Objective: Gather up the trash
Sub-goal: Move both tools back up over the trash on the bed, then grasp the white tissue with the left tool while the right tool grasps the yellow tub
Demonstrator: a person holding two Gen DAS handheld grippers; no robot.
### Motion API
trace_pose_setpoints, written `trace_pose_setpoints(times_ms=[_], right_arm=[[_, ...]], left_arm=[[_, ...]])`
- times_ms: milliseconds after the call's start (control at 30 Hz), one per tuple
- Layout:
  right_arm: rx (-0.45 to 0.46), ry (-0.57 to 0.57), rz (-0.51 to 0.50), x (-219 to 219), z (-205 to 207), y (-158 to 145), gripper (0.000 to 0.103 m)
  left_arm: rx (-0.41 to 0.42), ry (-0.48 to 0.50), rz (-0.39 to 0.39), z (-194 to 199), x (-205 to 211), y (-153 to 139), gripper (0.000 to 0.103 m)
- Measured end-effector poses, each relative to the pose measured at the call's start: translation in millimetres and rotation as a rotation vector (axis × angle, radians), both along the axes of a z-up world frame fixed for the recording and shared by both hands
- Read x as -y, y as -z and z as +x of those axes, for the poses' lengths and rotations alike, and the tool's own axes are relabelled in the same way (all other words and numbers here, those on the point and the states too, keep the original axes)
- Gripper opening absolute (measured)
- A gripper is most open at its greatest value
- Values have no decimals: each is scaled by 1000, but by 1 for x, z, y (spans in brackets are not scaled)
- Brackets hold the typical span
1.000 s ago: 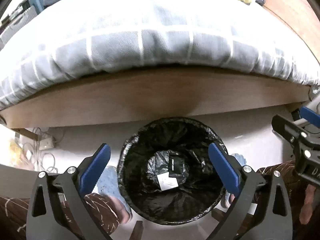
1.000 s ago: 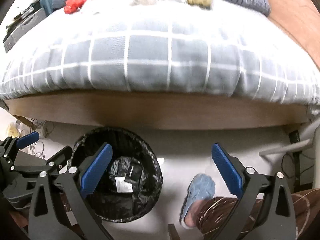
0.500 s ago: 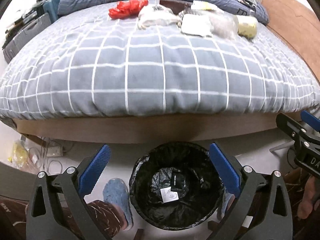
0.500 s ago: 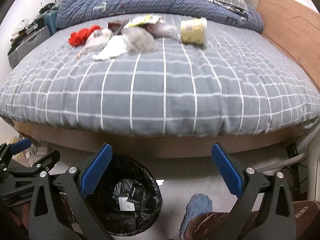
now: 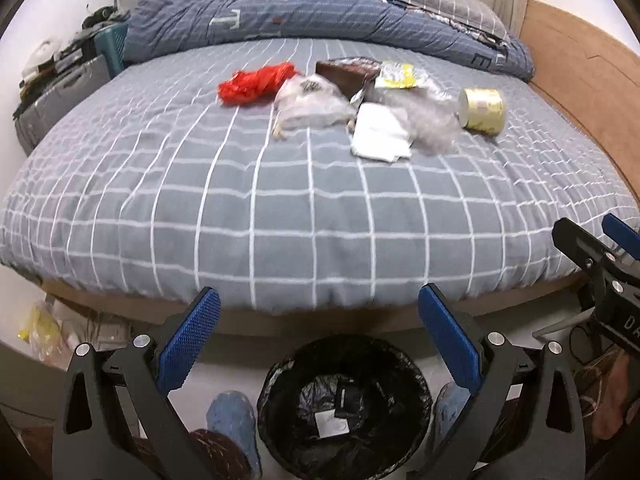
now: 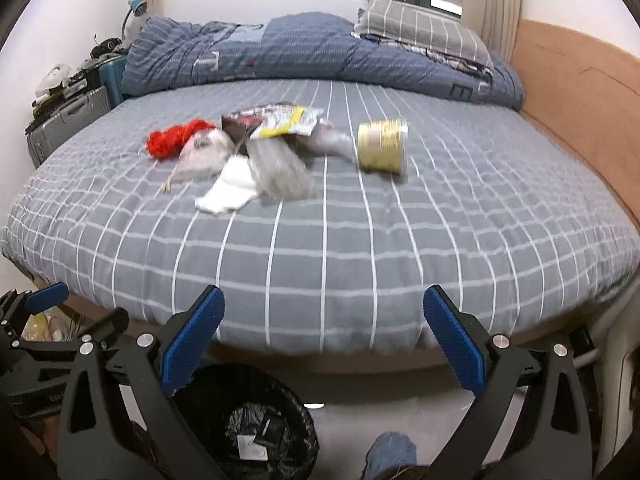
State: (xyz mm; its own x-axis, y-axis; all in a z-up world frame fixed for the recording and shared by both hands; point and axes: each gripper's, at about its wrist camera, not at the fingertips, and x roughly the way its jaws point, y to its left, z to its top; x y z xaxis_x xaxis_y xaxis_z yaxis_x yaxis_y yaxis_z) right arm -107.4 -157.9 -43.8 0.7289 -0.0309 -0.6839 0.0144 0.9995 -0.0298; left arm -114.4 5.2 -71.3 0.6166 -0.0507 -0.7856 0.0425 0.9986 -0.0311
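Bedroom, bed (image 5: 312,216) with a grey checked cover ahead of both hand-held grippers.

Trash lies in a cluster far ahead on the bed: red bag (image 5: 256,82), clear bags (image 5: 312,106), white paper (image 5: 380,136), yellow can (image 5: 482,110). A black-lined bin (image 5: 344,404) stands on the floor just below the left hand-held gripper (image 5: 320,348); the right hand-held gripper (image 6: 324,344) is beside it. Both are wide open and empty. Since a second ago both views have tilted up from the bin to the bed top.

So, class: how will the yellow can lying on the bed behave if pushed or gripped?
The yellow can lies on its side, so a nudge would probably roll it across the bedspread. Its smooth, rounded wall looks stiff but perhaps slippery between tongs.
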Motion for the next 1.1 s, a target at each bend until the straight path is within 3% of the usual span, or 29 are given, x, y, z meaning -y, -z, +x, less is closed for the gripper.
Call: trace_pose_setpoints(times_ms=[367,867,1100], right_arm=[[24,3,2,23,50,-9,96],[2,55,-4,65,148,3,93],[-15,91,-14,84,201,12,92]], left_arm=[[28,40,-17,55,19,-17,97],[-29,132,31,150,52,12,96],[-71,142,34,188,66,26,89]])
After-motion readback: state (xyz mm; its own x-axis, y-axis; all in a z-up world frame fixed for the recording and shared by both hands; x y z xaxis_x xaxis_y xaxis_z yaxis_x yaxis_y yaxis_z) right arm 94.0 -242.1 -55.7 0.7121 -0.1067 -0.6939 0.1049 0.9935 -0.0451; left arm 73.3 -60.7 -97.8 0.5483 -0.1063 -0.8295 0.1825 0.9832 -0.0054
